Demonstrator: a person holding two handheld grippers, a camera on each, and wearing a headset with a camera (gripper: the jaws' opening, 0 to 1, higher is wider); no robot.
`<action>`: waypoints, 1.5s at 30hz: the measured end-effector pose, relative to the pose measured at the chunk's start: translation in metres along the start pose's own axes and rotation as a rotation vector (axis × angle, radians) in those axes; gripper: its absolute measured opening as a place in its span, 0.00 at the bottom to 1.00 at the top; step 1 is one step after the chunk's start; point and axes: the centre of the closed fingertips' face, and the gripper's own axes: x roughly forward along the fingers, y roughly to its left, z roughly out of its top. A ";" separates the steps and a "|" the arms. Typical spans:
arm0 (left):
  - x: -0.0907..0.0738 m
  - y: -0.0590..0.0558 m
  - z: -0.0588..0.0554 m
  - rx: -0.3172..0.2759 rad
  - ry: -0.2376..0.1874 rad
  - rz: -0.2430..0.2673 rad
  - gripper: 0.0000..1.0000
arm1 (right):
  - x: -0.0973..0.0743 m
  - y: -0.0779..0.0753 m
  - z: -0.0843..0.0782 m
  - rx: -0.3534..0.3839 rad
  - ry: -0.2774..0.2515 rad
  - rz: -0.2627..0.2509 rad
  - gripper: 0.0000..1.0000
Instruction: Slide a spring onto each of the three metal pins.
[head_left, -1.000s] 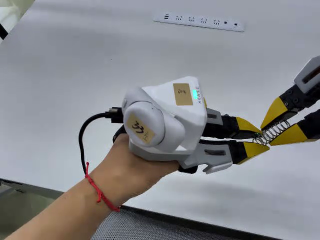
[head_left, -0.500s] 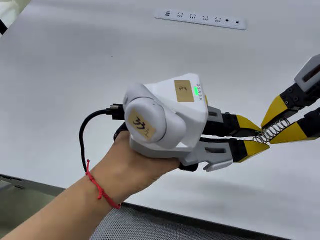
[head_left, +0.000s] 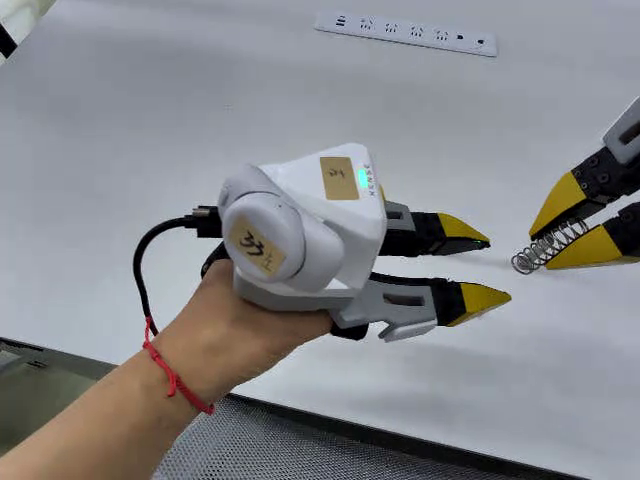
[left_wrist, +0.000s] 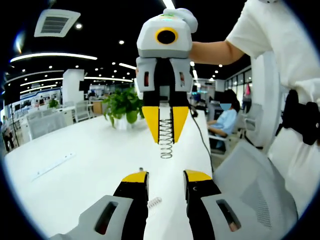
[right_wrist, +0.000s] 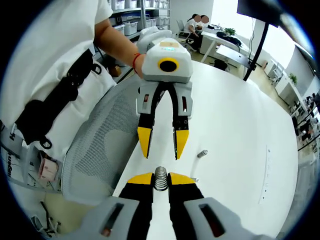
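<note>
White table (head_left: 200, 120), power strip (head_left: 405, 32) along its far side; all positions below are taken from the strip.

- Left gripper (head_left: 492, 268): well apart from the strip, on the person's side of it, held up off the table. Jaws parted a moderate way, nothing between them.
- Right gripper (head_left: 540, 250): also on the person's side of the strip, out past its right end. Jaws pinched onto a spring (head_left: 550, 243), gripped across its coils near one end, the other end sticking out free toward the left gripper. The two grippers face each other with a clear gap between them.
- Second spring (left_wrist: 154, 202): lying loose on the table, well apart from the strip.
- Short metal piece (right_wrist: 202, 153): on the table between the strip and the person's edge (possibly one of the pins, too small to be sure).

Progress, as judged: no pin with a spring on it is to be seen. One spring is in hand and one is loose. All three pins look left to do, so the task is at an early stage.
</note>
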 end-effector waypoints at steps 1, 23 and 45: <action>-0.003 0.003 -0.004 0.004 0.010 0.014 0.30 | -0.001 -0.003 0.000 0.008 0.001 -0.006 0.12; -0.057 0.050 -0.048 -0.014 0.086 0.181 0.65 | 0.028 -0.075 -0.040 0.124 0.124 -0.146 0.12; -0.061 0.054 -0.065 -0.058 0.079 0.187 0.88 | 0.080 -0.095 -0.069 0.162 0.203 -0.097 0.12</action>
